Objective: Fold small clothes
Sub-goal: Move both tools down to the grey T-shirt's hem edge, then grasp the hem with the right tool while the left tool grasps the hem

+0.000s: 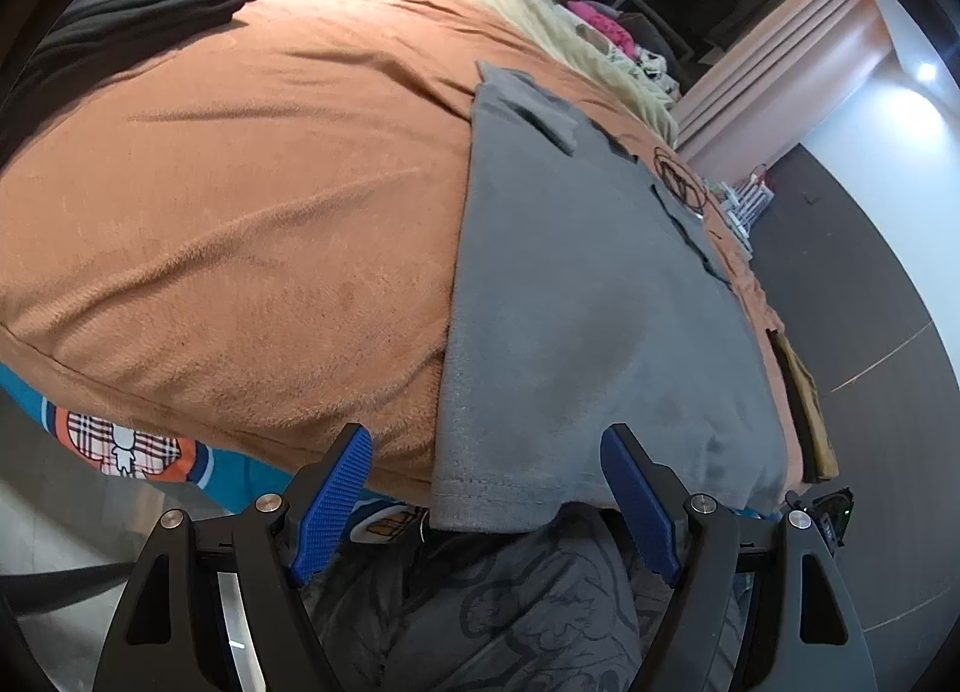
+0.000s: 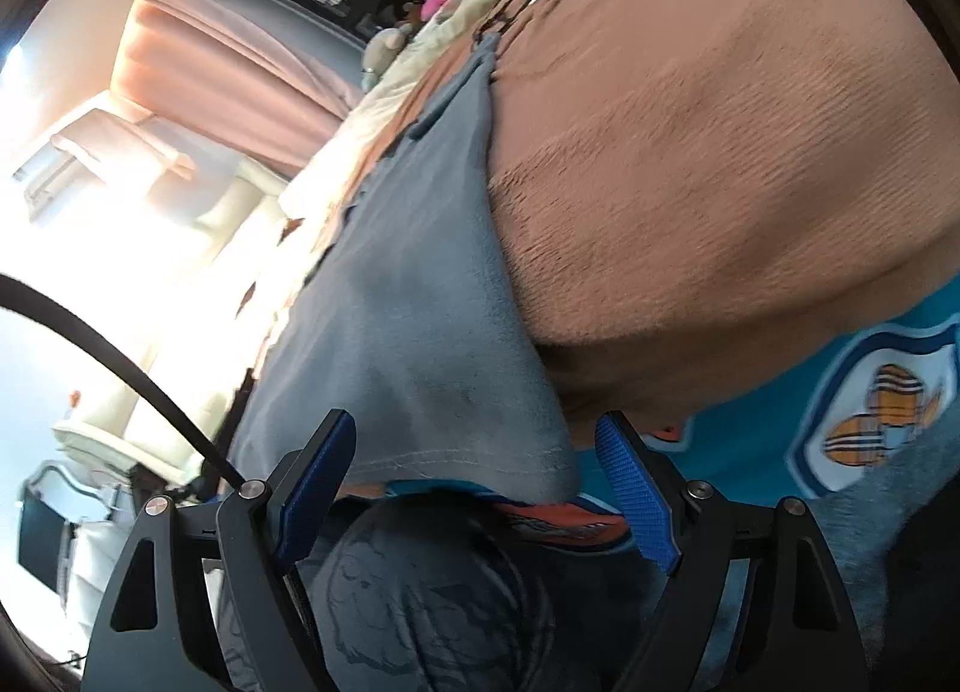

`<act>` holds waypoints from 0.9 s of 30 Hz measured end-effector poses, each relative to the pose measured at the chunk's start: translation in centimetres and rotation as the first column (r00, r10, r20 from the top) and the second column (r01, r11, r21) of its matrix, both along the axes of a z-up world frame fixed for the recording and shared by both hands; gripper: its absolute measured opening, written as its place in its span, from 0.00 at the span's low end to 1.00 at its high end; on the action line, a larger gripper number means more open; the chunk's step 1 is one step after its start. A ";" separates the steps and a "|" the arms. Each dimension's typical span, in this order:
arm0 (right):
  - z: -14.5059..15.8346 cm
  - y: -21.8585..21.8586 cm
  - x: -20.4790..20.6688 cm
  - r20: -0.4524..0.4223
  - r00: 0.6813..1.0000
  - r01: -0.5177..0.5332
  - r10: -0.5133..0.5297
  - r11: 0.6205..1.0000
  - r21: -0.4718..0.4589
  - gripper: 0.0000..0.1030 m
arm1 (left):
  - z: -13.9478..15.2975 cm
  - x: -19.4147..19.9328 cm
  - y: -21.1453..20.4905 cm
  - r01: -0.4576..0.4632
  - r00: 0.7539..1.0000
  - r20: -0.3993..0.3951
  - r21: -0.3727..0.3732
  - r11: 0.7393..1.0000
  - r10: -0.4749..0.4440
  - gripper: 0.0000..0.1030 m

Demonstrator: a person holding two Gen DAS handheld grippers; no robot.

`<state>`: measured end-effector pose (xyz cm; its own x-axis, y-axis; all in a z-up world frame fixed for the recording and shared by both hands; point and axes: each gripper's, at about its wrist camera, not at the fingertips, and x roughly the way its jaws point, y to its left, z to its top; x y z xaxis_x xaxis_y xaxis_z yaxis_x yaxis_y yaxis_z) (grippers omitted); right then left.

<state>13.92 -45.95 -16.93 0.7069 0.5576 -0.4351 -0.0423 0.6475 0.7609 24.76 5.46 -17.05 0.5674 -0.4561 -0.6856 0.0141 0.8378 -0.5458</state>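
At the near edge of the bed (image 1: 240, 200), the grey T-shirt (image 1: 576, 284) lies flat on the orange blanket with its hem hanging just over the edge toward me. My left gripper (image 1: 489, 503) stands wide apart with the hem's left corner between its blue pads, which are not pressing on the cloth. My right gripper (image 2: 474, 482) is likewise spread, the hem's right corner in its gap, nothing held; that view is blurred.

I judge the shirt light, soft and limp: it will sag and crease wherever I don't support it, and the fuzzy blanket will likely drag at it. The stitched hem is the firmest part, so I'd pinch each bottom corner there, through both layers, and keep the edge taut between my two grippers as I carry it up toward the collar (image 1: 540, 110).
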 end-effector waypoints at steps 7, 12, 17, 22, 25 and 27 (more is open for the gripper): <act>-1.3 -1.9 -0.6 0.030 0.999 -0.017 0.014 0.996 0.092 0.35 | -0.6 0.0 -0.1 -0.013 1.000 -0.017 -0.011 1.000 0.013 0.78; -0.9 -3.6 -2.0 0.058 0.998 0.011 -0.017 0.993 0.114 0.11 | -0.8 -0.2 -0.1 -0.019 1.000 -0.024 -0.026 0.999 0.019 0.78; 0.6 -4.1 -3.6 0.071 0.995 0.065 -0.071 0.994 0.089 0.03 | -1.0 -0.4 0.5 -0.040 0.999 -0.025 -0.066 0.997 0.039 0.78; 2.5 -3.0 -4.5 0.090 0.992 0.090 -0.094 0.995 0.044 0.03 | -1.6 -0.6 1.0 -0.056 0.998 -0.028 -0.083 0.995 0.054 0.78; 3.4 -2.0 -4.5 0.100 0.989 0.105 -0.106 0.994 0.019 0.03 | -2.1 -1.0 1.0 -0.059 0.998 -0.032 -0.099 0.993 0.056 0.78; 4.1 -1.5 -4.3 0.103 0.988 0.116 -0.116 0.993 0.007 0.03 | -2.3 -1.2 1.0 -0.054 0.998 -0.026 -0.131 0.990 0.051 0.78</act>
